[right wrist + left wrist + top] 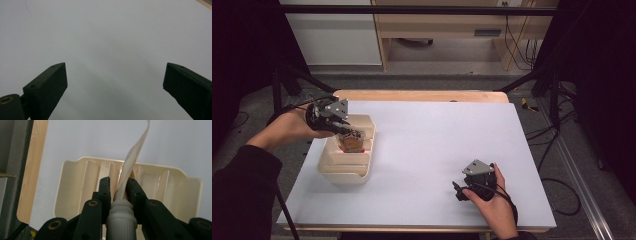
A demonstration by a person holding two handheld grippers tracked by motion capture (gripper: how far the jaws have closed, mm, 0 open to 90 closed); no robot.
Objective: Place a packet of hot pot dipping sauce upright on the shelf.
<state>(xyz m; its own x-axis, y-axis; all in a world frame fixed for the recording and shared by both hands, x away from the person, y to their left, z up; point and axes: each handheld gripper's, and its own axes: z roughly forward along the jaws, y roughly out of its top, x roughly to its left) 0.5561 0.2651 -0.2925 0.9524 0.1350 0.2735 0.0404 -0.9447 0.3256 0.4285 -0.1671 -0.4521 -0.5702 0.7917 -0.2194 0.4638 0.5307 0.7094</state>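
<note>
A soft tube (121, 195) with a ribbed white cap is pinched between the jaws of the left gripper (343, 129) directly above the cream tray (343, 170), while the right gripper (460, 189) is held spread, well apart.

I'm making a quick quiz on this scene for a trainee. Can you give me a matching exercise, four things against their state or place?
Things:
1. left gripper
2. right gripper
3. cream tray
4. white sheet

States or places:
A. jaws wide apart, nothing between them
B. covers the tabletop
C. shut on a flattened tube
D. sits near the table's left edge

Pairs: 1-C, 2-A, 3-D, 4-B
</note>
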